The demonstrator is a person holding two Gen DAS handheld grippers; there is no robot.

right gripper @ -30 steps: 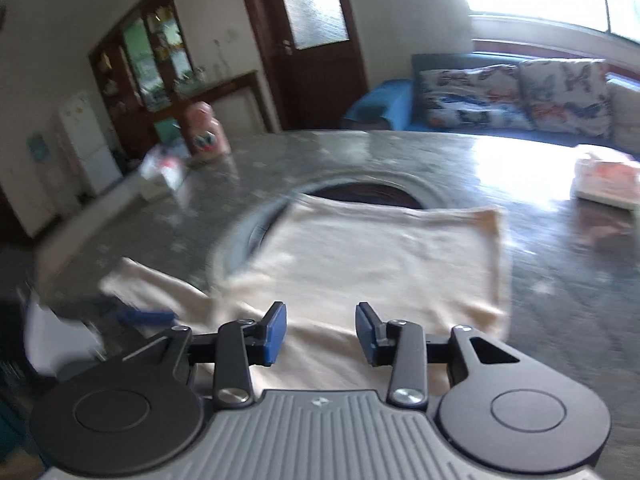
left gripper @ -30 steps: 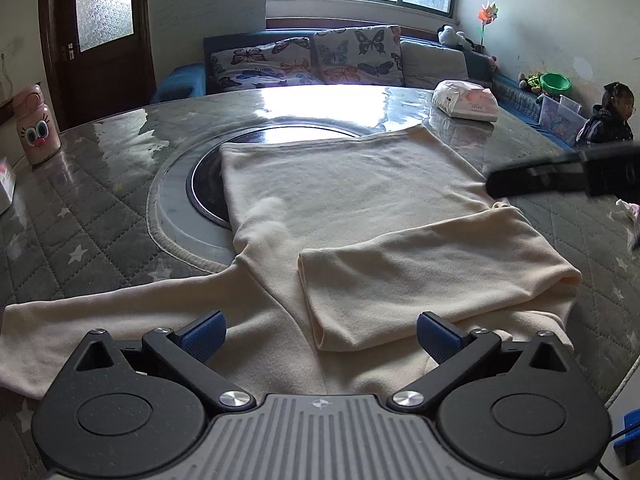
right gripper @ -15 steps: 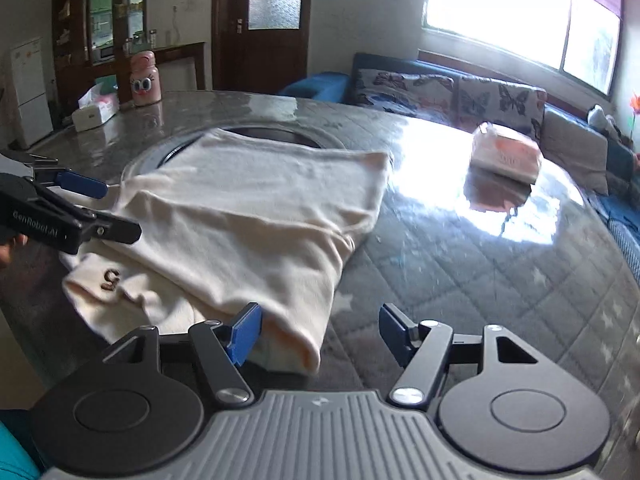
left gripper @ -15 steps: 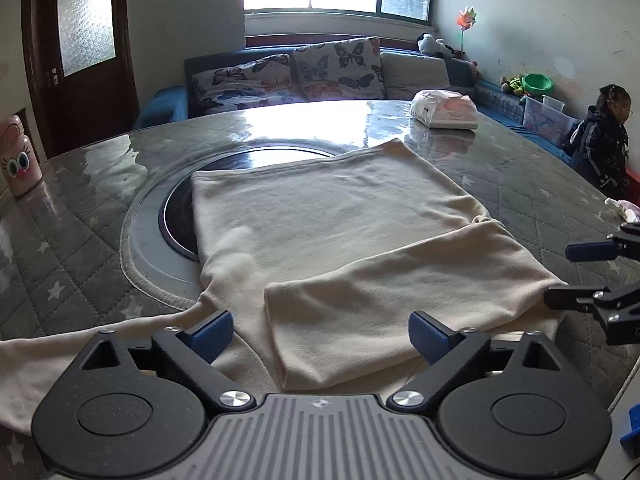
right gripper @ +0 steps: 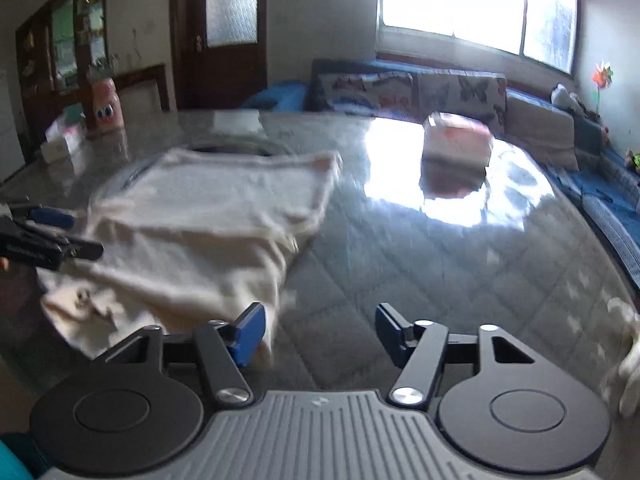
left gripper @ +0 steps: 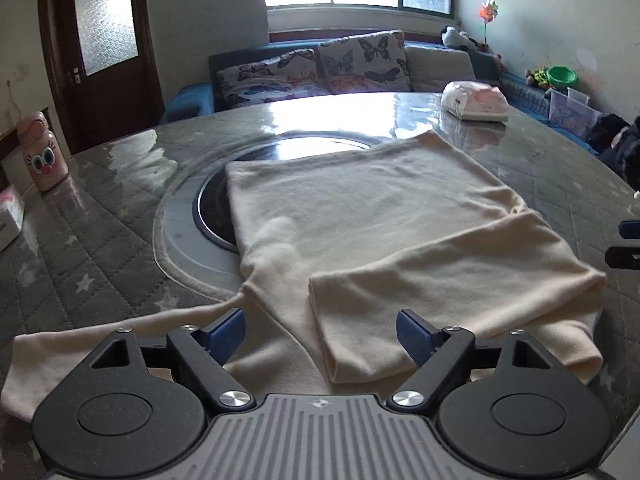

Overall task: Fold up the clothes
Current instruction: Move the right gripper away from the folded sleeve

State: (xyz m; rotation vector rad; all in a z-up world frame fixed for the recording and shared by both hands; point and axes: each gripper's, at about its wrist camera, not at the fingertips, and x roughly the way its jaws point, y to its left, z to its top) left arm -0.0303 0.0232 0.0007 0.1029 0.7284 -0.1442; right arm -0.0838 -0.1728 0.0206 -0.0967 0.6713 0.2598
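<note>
A cream long-sleeved top (left gripper: 360,200) lies flat on the round table (left gripper: 80,240). One sleeve (left gripper: 452,280) is folded across the chest, the other (left gripper: 100,344) trails off to the left. My left gripper (left gripper: 320,334) hovers at the top's near edge, its jaws closing over the cloth without pressing on it. In the right wrist view, which is blurred, my right gripper (right gripper: 320,332) stands at the top's (right gripper: 208,208) right edge. Its jaws are closing, mostly over bare table (right gripper: 440,260). Each gripper shows at the other view's edge: the right gripper (left gripper: 624,243) and the left gripper (right gripper: 68,232).
A dark round inset (left gripper: 208,216) in the table's middle lies partly under the top. A tissue pack (left gripper: 476,100) sits at the far right, a pink bottle (left gripper: 42,156) and a box (left gripper: 10,216) at the left. A person (left gripper: 624,148) is at the right edge.
My right gripper has swung from above the folded sleeve out past the top's right edge; its jaws widened, then narrowed. My left gripper's jaws have drawn closer together. The top has not moved.
</note>
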